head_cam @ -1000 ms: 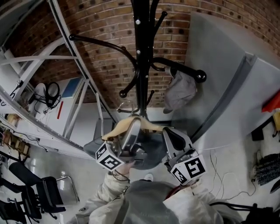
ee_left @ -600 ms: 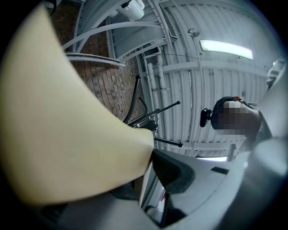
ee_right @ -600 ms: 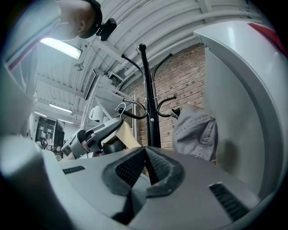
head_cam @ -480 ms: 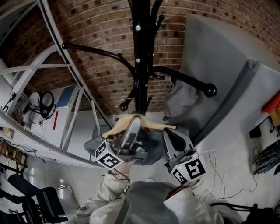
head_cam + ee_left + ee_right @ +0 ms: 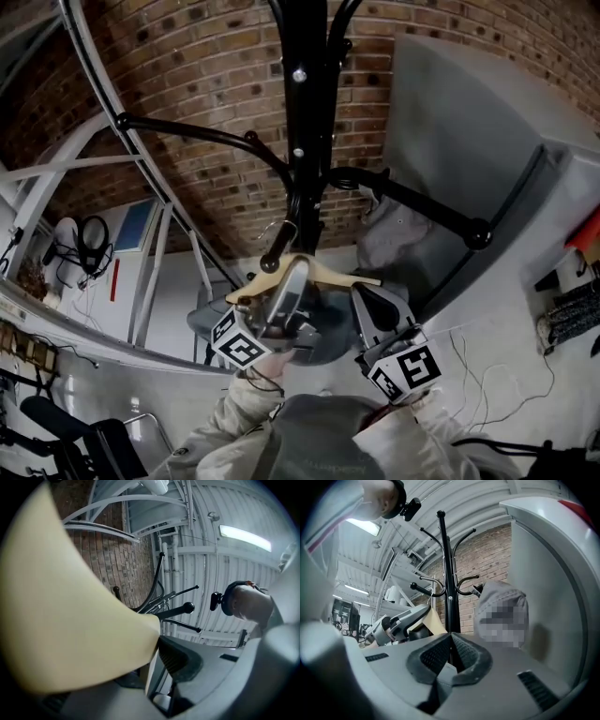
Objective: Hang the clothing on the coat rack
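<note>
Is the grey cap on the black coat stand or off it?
On: the grey fabric cap hangs from a black metal stand arm.

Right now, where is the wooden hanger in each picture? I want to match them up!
Head view: the wooden hanger is low in the middle, at the foot of the black coat rack.
Left gripper view: the hanger is huge and cream and fills the left side.
Right gripper view: the hanger is a small tan piece just left of the pole.
Shared landmark: the coat rack, seen in the left gripper view and the right gripper view too.
</note>
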The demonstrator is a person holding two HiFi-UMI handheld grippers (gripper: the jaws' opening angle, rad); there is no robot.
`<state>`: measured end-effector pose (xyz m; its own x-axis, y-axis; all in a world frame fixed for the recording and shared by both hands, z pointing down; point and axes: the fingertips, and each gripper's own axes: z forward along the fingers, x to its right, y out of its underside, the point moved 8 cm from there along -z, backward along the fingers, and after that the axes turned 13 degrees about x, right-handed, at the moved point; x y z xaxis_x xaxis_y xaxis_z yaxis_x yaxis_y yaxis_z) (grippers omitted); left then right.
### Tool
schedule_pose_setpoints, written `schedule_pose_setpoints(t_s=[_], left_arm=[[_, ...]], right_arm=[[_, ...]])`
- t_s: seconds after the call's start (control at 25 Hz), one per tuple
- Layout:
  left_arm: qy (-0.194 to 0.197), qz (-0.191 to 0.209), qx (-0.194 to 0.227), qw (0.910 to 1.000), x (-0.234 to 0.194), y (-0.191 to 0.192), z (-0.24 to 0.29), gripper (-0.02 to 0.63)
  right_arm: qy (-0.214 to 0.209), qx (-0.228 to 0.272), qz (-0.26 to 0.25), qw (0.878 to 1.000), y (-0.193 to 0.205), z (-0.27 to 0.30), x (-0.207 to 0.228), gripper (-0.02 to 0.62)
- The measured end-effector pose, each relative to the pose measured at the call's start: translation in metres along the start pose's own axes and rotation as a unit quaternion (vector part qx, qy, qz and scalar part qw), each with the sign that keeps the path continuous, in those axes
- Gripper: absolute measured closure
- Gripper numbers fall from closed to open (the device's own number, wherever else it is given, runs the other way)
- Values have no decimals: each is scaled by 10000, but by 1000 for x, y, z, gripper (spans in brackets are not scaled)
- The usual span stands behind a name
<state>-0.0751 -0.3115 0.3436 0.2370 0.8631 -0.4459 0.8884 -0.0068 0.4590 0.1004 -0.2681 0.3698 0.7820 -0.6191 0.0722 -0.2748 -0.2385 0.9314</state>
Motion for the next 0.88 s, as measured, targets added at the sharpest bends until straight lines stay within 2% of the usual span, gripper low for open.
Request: schedule_pose_setpoints(t_s=[0.44, 0.88], left_arm=[[17, -202, -124, 9997, -18, 4, 3, 509], [2, -161, -228, 9996, -22, 10, 0, 509]], right_arm=[[68, -100, -2, 9999, 11, 14, 5, 571], [56, -134, 118, 9998, 16, 14, 5, 571]])
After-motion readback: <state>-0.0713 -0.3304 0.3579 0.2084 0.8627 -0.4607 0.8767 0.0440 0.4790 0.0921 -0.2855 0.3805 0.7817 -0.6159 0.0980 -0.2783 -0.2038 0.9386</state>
